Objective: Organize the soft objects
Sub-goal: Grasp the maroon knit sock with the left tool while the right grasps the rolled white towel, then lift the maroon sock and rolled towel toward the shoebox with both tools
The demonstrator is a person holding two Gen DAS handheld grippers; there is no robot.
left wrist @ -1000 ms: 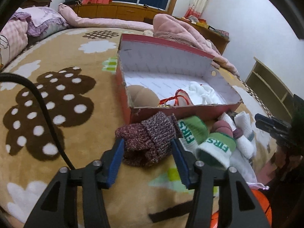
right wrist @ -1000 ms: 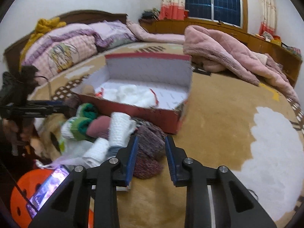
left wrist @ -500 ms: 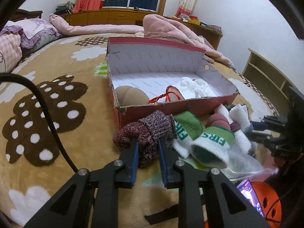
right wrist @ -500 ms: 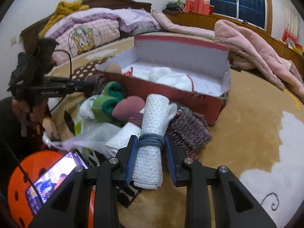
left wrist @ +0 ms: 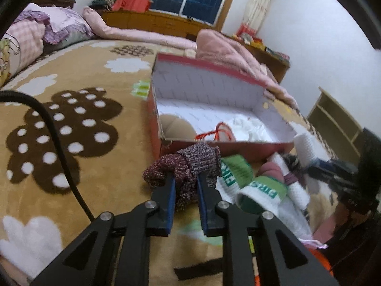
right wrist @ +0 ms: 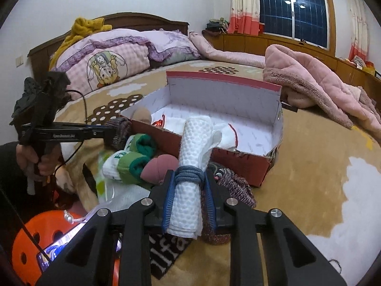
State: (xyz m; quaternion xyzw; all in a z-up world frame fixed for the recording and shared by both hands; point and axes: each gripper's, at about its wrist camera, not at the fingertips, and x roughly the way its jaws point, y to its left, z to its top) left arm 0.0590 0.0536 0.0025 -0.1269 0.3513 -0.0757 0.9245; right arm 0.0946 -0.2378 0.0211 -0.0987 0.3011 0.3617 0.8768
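While left gripper (left wrist: 186, 181) clamps maroon knit (left wrist: 188, 164), right gripper (right wrist: 189, 183) clamps white roll (right wrist: 190, 166)

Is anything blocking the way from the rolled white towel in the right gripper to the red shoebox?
Nothing visible blocks it: the rolled white waffle towel in the right hand-held gripper points over the open red cardboard shoebox's low front wall.

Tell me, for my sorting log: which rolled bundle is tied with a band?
The white towel roll in the right tongs; a blue-grey band wraps it. The maroon knit and green socks have none.
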